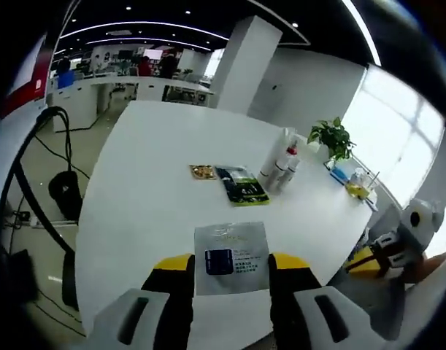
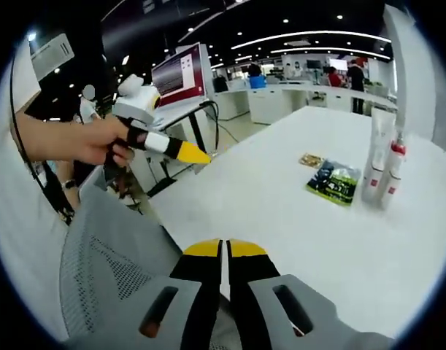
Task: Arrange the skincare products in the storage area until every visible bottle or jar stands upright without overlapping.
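Leftmost, the left tongs clamp a thin, light, floppy silver sachet by its lower edge, above the white tabletop. Farther right stand slim, tippy white bottles. The right tongs are pressed together, empty.

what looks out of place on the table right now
Two packets lie flat instead of standing: a dark green sachet beside the upright bottles, and a small patterned packet next to it. A silver sachet sits between the jaws of the left hand-held gripper, away from the group. Nothing looks spilled.
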`<action>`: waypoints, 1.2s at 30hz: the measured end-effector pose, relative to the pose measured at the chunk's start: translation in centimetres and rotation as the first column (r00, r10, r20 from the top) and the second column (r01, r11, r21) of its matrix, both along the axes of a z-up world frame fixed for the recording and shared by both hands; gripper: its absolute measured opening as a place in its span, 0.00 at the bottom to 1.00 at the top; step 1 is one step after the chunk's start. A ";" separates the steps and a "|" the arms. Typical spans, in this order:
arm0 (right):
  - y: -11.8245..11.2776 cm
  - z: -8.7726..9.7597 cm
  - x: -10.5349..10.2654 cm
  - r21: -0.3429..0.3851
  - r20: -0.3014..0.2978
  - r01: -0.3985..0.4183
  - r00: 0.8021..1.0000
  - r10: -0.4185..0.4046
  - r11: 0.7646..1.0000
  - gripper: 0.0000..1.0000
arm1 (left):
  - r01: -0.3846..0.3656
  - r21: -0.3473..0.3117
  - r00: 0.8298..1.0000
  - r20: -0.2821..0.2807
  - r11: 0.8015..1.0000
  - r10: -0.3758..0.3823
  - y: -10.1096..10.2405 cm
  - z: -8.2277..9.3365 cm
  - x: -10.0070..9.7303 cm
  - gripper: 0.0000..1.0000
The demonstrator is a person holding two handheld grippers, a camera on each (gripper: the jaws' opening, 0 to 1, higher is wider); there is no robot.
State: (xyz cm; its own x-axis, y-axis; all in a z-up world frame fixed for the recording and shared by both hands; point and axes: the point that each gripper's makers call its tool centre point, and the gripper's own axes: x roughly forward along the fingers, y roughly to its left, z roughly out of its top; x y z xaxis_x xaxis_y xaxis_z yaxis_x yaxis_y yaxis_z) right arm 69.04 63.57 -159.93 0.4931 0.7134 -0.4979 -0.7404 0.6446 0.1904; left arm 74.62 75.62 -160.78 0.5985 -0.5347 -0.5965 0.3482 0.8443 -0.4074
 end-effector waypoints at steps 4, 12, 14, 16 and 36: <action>0.2 1.1 -0.3 0.023 0.054 -0.015 0.998 0.013 1.000 0.02 | 0.017 -0.012 1.000 0.010 1.000 -0.017 -2.0 -0.2 -1.9 0.41; 0.0 4.7 0.2 0.161 0.168 0.011 0.985 -0.038 0.987 0.10 | 0.073 -0.003 0.997 0.041 0.997 -0.072 -4.3 -0.2 -3.7 0.41; -0.1 4.9 0.2 0.181 0.160 0.016 0.986 -0.046 0.983 0.12 | 0.077 -0.028 0.995 0.068 0.997 -0.075 -4.8 0.3 -3.8 0.41; 0.0 4.9 0.2 0.202 0.136 0.014 0.990 -0.042 0.979 0.12 | 0.087 -0.093 0.993 0.093 0.992 -0.078 -5.6 1.0 -3.9 0.41; 0.0 5.6 0.4 0.369 -0.027 0.062 0.998 -0.055 0.927 0.16 | 0.335 0.035 0.890 0.317 0.942 -0.328 -9.1 2.8 -6.6 0.41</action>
